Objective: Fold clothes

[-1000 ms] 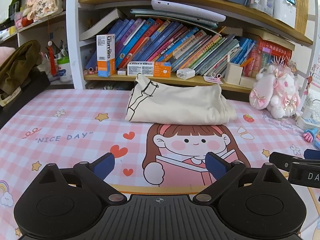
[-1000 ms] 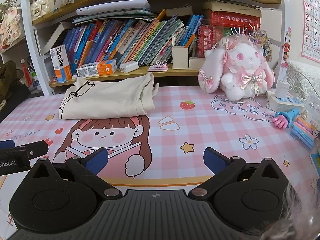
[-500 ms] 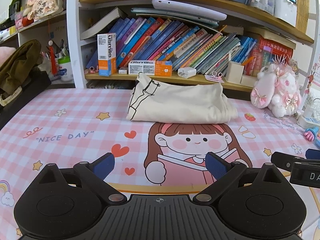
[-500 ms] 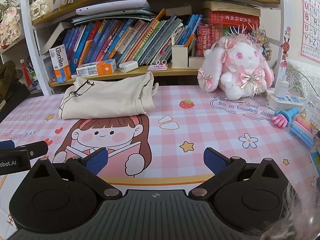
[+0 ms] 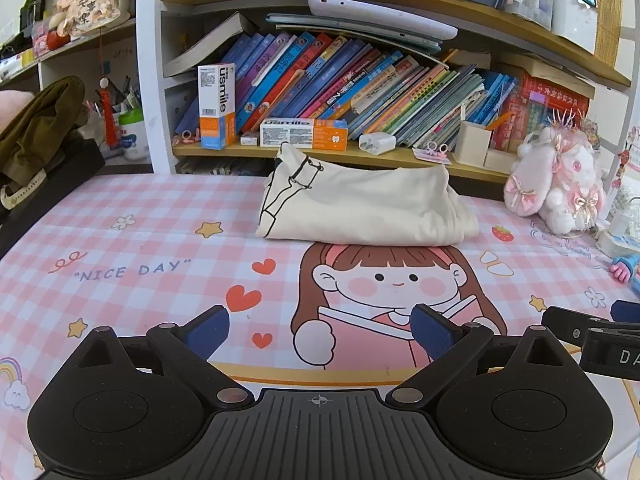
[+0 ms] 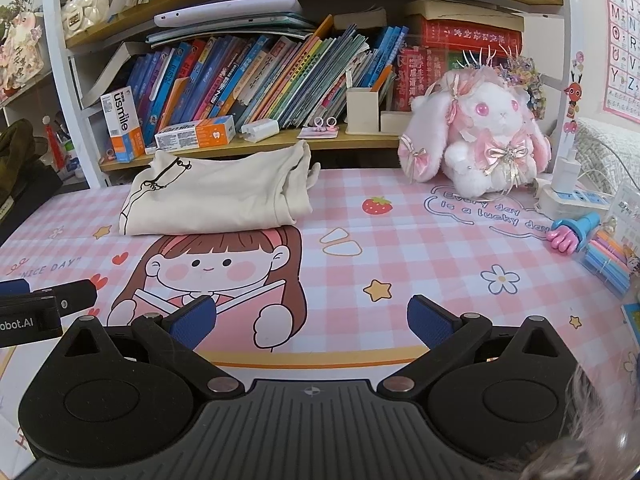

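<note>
A cream garment (image 5: 360, 208) with a black line drawing lies folded into a compact bundle at the far side of the pink checked mat (image 5: 140, 240), against the bookshelf. It also shows in the right wrist view (image 6: 216, 200). My left gripper (image 5: 320, 326) is open and empty, low over the near part of the mat, well short of the garment. My right gripper (image 6: 312, 320) is open and empty too, beside the left one. Each gripper's side shows at the edge of the other's view.
A bookshelf (image 5: 360, 152) with books and boxes runs along the back. A pink plush rabbit (image 6: 480, 136) sits at the right rear. A power strip (image 6: 572, 200), a pink toy (image 6: 572, 236) and coloured pens (image 6: 608, 260) lie on the right. Dark olive clothing (image 5: 36, 132) is piled at left.
Both grippers have drifted back slightly from the garment and stayed open. The garment has not moved.
</note>
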Action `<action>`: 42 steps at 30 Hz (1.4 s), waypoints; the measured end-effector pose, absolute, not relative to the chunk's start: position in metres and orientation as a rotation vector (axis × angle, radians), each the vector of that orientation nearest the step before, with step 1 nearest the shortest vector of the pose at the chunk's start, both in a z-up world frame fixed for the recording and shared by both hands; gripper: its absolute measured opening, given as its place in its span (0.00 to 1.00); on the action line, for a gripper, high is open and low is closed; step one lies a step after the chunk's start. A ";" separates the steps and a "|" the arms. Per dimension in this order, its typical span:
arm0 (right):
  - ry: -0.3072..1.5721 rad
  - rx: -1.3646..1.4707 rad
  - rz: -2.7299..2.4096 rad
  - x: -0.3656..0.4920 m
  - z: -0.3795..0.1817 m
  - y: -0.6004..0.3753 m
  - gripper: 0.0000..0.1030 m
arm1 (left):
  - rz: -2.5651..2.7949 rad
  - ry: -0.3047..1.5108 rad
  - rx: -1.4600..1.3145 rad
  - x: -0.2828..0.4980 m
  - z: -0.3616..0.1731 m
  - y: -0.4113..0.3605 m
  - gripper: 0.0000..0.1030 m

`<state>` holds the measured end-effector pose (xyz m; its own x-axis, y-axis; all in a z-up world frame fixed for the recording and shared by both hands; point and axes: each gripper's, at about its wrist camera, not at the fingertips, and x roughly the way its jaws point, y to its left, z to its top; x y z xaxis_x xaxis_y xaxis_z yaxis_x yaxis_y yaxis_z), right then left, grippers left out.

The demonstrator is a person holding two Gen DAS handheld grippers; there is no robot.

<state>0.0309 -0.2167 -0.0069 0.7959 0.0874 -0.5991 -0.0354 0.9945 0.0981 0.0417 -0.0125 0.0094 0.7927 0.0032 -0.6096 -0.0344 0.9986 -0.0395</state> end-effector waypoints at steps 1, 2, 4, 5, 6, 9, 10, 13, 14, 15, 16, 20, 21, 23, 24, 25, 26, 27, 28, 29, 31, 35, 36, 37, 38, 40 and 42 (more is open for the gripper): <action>0.648 0.083 0.066 0.031 -0.007 -0.216 1.00 | 0.022 0.656 -0.051 0.042 0.009 -0.012 0.96; 0.649 0.083 0.067 0.031 -0.007 -0.216 1.00 | 0.022 0.657 -0.052 0.042 0.009 -0.012 0.96; 0.650 0.083 0.067 0.031 -0.007 -0.216 1.00 | 0.022 0.660 -0.053 0.042 0.008 -0.012 0.96; 0.651 0.083 0.068 0.031 -0.007 -0.216 1.00 | 0.023 0.660 -0.053 0.042 0.008 -0.012 0.96; 0.651 0.083 0.068 0.031 -0.007 -0.216 1.00 | 0.023 0.661 -0.053 0.042 0.008 -0.012 0.96; 0.652 0.082 0.069 0.031 -0.008 -0.216 1.00 | 0.023 0.662 -0.053 0.042 0.007 -0.011 0.96; 0.653 0.082 0.070 0.031 -0.008 -0.215 1.00 | 0.023 0.662 -0.054 0.042 0.007 -0.011 0.96; 0.654 0.081 0.071 0.032 -0.008 -0.215 1.00 | 0.025 0.663 -0.056 0.042 0.007 -0.011 0.96; 0.654 0.081 0.072 0.032 -0.008 -0.215 1.00 | 0.026 0.663 -0.057 0.042 0.007 -0.011 0.96; 0.655 0.081 0.072 0.032 -0.008 -0.215 1.00 | 0.026 0.664 -0.058 0.042 0.007 -0.011 0.96; 0.655 0.081 0.072 0.032 -0.008 -0.215 1.00 | 0.026 0.664 -0.059 0.042 0.007 -0.011 0.96; 0.656 0.081 0.073 0.032 -0.009 -0.215 1.00 | 0.026 0.664 -0.060 0.042 0.007 -0.011 0.96; 0.656 0.081 0.073 0.032 -0.008 -0.215 1.00 | 0.025 0.664 -0.061 0.042 0.007 -0.011 0.96; 0.656 0.081 0.072 0.032 -0.008 -0.215 1.00 | 0.025 0.664 -0.062 0.042 0.007 -0.011 0.96; 0.656 0.081 0.073 0.031 -0.008 -0.214 1.00 | 0.024 0.665 -0.062 0.042 0.007 -0.011 0.96; 0.657 0.081 0.073 0.031 -0.009 -0.214 1.00 | 0.024 0.665 -0.062 0.042 0.006 -0.011 0.96; 0.657 0.081 0.073 0.031 -0.009 -0.214 1.00 | 0.024 0.665 -0.062 0.042 0.006 -0.011 0.96; 0.657 0.081 0.073 0.031 -0.009 -0.214 1.00 | 0.023 0.666 -0.063 0.042 0.006 -0.011 0.96; 0.658 0.081 0.073 0.031 -0.009 -0.214 1.00 | 0.023 0.666 -0.064 0.043 0.006 -0.010 0.96; 0.658 0.081 0.073 0.031 -0.009 -0.214 1.00 | 0.023 0.667 -0.065 0.043 0.006 -0.010 0.96; 0.660 0.081 0.073 0.032 -0.009 -0.214 1.00 | 0.021 0.669 -0.069 0.043 0.006 -0.009 0.96; 0.662 0.082 0.075 0.032 -0.009 -0.214 1.00 | 0.018 0.667 -0.069 0.042 0.006 -0.009 0.96; 0.663 0.081 0.075 0.032 -0.009 -0.214 1.00 | 0.017 0.666 -0.070 0.042 0.006 -0.008 0.96; 0.663 0.081 0.075 0.032 -0.009 -0.214 1.00 | 0.018 0.664 -0.067 0.042 0.005 -0.008 0.96; 0.664 0.081 0.075 0.032 -0.010 -0.214 1.00 | 0.021 0.661 -0.064 0.041 0.006 -0.009 0.96; 0.666 0.081 0.076 0.032 -0.010 -0.214 1.00 | 0.026 0.655 -0.059 0.041 0.006 -0.009 0.96; 0.669 0.081 0.076 0.032 -0.011 -0.214 1.00 | 0.029 0.651 -0.056 0.040 0.006 -0.009 0.96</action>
<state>0.0324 -0.2139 -0.0107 0.7821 0.0966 -0.6156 -0.0444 0.9940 0.0996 0.0404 -0.0088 0.0056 0.7951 0.0091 -0.6064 -0.0445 0.9981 -0.0433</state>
